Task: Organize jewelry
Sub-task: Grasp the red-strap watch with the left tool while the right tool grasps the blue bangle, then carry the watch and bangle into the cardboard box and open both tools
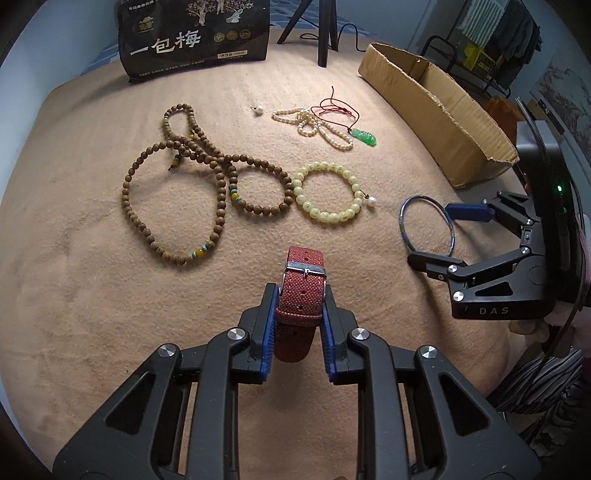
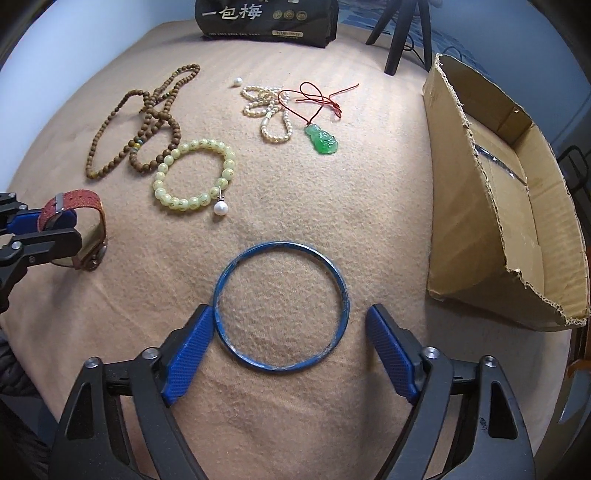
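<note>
My left gripper (image 1: 299, 295) is shut on a red woven watch strap (image 1: 301, 291) with a silver buckle, and the watch rests on the tan blanket; it also shows in the right wrist view (image 2: 74, 218). My right gripper (image 2: 291, 317) is open, its blue pads on either side of a blue bangle (image 2: 281, 305) that lies flat; the left pad touches its rim. The bangle also shows in the left wrist view (image 1: 426, 225). A pale green bead bracelet (image 2: 195, 173), brown wooden beads (image 1: 177, 184), a pearl strand (image 2: 264, 110) and a jade pendant (image 2: 323, 142) lie beyond.
An open cardboard box (image 2: 517, 221) lies on its side at the right. A black snack bag (image 1: 195, 37) and a tripod (image 1: 321, 29) stand at the far edge. A loose pearl (image 1: 257, 109) lies near the strand.
</note>
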### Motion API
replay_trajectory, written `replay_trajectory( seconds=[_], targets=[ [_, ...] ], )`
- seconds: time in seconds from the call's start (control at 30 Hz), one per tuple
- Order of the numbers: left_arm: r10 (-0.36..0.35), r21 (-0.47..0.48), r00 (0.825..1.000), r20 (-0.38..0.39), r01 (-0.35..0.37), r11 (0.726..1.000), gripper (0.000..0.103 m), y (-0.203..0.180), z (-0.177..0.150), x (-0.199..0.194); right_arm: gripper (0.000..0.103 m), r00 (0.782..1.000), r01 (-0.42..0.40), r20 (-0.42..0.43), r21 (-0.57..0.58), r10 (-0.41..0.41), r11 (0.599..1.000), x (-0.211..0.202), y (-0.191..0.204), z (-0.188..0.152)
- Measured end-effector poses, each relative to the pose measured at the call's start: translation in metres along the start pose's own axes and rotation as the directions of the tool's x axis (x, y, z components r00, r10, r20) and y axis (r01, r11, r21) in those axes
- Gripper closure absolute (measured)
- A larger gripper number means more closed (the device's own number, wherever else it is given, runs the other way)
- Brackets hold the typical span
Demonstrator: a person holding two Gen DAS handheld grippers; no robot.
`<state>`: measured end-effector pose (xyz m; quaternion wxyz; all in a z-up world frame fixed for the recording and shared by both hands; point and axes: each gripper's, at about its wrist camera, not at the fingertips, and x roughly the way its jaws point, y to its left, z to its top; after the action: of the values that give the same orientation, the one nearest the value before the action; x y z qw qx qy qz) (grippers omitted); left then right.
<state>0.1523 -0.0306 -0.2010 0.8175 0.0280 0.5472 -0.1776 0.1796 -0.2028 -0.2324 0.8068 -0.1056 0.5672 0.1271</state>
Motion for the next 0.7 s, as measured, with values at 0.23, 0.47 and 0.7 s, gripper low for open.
replay_trajectory(
  seconds=[0.23,0.47,0.7],
  targets=[
    [0.006,0.008,0.999,0.033,-0.007,1.000,0.083,-0.004,0.002,-0.010,0.031,1.000,-0.022,0.010,-0.003,0.022,1.000,-0.006,-0.002,-0.001],
    [-0.002,0.009,0.995,0.103,0.001,1.000,0.083,-0.009,0.015,-0.031,0.031,0.994,-0.059,0.098,0.018,0.057,0.998,-0.041,-0.003,0.006],
    [-0.028,0.031,0.984,0.176,0.022,0.999,0.083,-0.028,0.037,-0.052,0.031,0.979,-0.052,0.202,0.042,0.043,0.998,-0.079,-0.018,0.015]
  ],
)
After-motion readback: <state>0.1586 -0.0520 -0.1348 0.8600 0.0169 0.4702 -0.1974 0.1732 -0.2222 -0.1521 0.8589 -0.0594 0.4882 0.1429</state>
